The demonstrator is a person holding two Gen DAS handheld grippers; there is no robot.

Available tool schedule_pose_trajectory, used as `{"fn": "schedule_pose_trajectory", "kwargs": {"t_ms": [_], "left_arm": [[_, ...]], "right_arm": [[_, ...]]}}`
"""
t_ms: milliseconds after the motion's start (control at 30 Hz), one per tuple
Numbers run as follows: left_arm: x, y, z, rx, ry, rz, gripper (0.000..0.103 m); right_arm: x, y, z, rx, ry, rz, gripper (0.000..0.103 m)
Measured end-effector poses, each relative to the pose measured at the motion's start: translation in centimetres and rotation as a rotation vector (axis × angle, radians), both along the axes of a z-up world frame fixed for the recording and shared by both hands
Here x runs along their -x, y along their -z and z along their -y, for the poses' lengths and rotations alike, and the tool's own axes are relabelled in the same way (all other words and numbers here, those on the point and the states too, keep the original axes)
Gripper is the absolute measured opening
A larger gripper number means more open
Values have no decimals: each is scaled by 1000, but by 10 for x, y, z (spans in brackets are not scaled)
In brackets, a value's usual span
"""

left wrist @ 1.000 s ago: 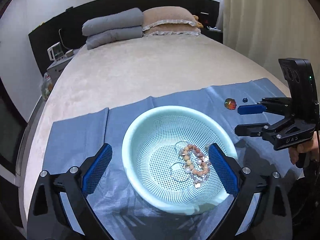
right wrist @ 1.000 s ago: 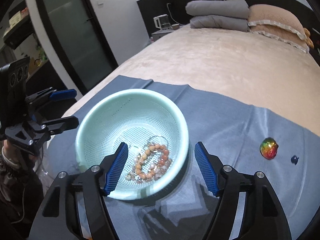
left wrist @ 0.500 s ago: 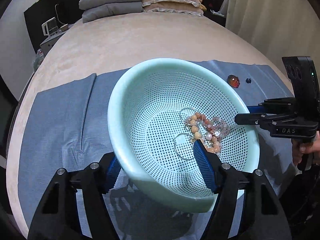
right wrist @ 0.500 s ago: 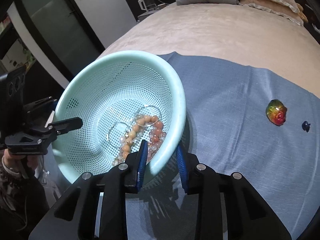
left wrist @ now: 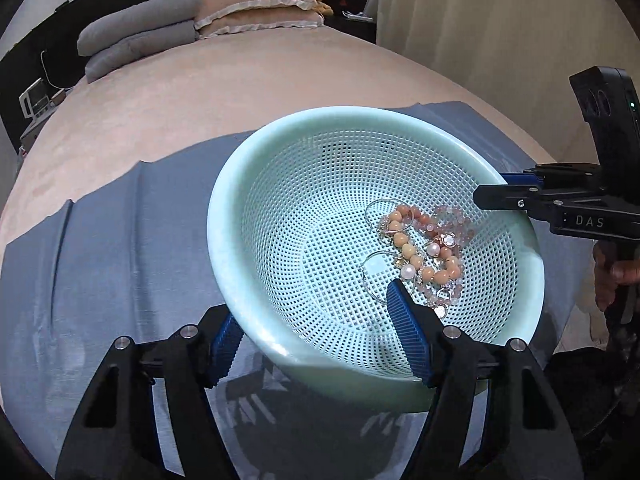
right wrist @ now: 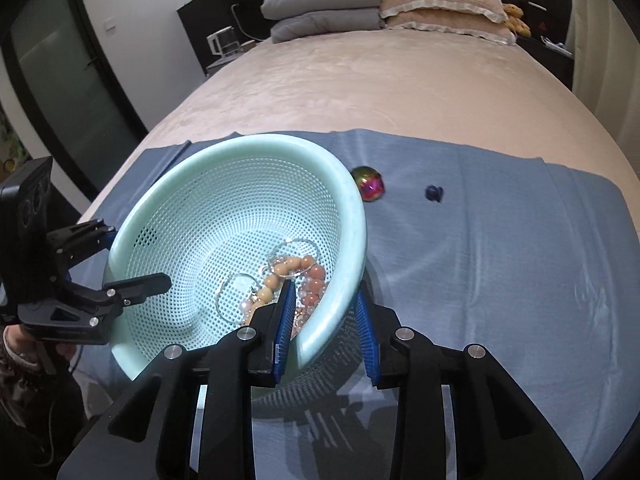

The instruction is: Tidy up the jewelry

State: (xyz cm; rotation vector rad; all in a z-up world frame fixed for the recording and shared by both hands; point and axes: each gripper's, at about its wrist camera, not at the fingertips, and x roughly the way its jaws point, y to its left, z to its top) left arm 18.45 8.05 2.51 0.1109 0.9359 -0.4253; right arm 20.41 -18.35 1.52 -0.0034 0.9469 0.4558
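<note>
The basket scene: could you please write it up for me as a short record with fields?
Basket: mint-green perforated basket, tilted, held at opposite rims
Left claw: shut on the basket's near rim
Right claw: shut on the opposite rim, one finger inside, one outside
Contents: beaded bracelets and thin metal hoops, heaped together
Surface: blue cloth spread on a beige bed
Outside the basket: iridescent trinket and small dark-blue piece on the cloth
</note>
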Motion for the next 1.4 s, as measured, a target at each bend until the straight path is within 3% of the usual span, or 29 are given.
{"fn": "schedule_pose_trajectory", "kwargs": {"t_ms": [200,233,267,300,333,367,567,667,767,900,1000,1167,1300,1400], "left_arm": [[-8,25,19,13,-4,-34,70],[-7,25,18,10,-12,-29,73],[-7,25,17,-1,-29,-13,84],[-5,23,18,-17,-52,15,96],[-4,20,16,-43,-85,47,98],[-3,18,13,-57,-105,64,97],[8,7,-8,12,-211,111,97],[29,-7,-8,-28,-277,209,97],[56,-25,-4,-45,-284,323,97],[87,-46,6,-105,-321,400,97],[105,-56,13,-58,-259,396,97],[140,-63,31,-34,-252,458,97],[159,-60,40,-3,-254,417,97],[175,-54,49,-44,-272,441,97]], "right_arm": [[-1,26,21,-7,33,-28,29],[-1,28,23,-10,34,-26,29],[-3,31,22,-13,36,-25,30],[-2,33,24,-13,42,-18,42],[-1,33,26,-8,49,-7,50],[0,31,26,-12,48,8,61],[9,13,27,-1,57,92,75],[18,5,27,36,63,129,77],[30,-5,28,54,60,159,80],[50,-17,28,66,59,190,84],[68,-23,29,64,60,204,85],[98,-25,32,71,83,208,87],[121,-16,34,63,109,191,88],[138,-5,40,59,142,185,88]]}}
